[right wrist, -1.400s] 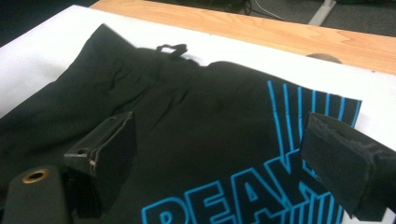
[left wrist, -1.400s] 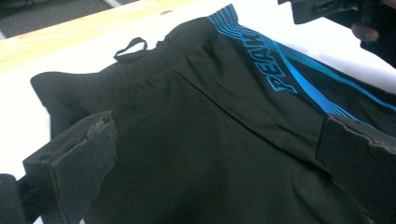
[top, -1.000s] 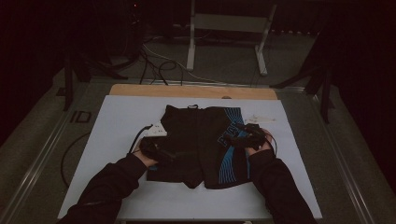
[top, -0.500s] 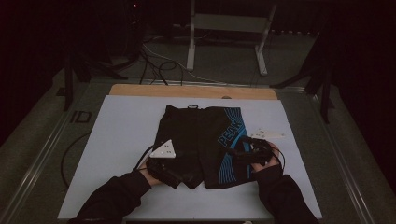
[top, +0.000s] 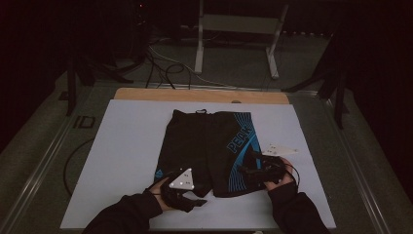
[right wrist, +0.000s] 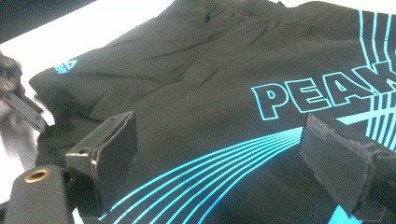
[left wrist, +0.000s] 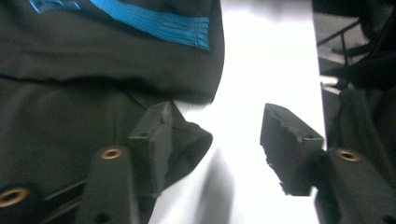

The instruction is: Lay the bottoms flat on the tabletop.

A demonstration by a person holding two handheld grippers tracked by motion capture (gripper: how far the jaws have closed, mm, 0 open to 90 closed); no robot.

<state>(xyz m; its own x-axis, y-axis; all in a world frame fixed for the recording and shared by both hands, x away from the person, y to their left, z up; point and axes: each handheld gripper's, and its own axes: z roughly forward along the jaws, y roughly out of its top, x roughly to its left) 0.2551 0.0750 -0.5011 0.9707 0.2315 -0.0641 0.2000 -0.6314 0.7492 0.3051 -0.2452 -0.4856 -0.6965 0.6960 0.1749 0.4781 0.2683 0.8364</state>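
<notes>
A pair of black shorts (top: pixel 209 148) with blue stripes and lettering lies flat in the middle of the white tabletop (top: pixel 122 146), waistband at the far side, leg hems toward the near edge.

The left gripper (top: pixel 195 201) sits at the near left corner of the shorts, closer to the near edge than a second ago, when it rested farther in over the left leg. Its jaws have just been closing and now stand about half open. In the left gripper view one jaw presses against a small raised fold of the hem (left wrist: pixel 189 144), while the other is well apart from it over bare tabletop, so the cloth is not yet pinched.

The right gripper (top: pixel 251 171) rests over the right leg by the blue stripes, nearer the hem than before. In the right gripper view its jaws stand wide apart above the fabric (right wrist: pixel 224 116), with nothing gripped between them.
</notes>
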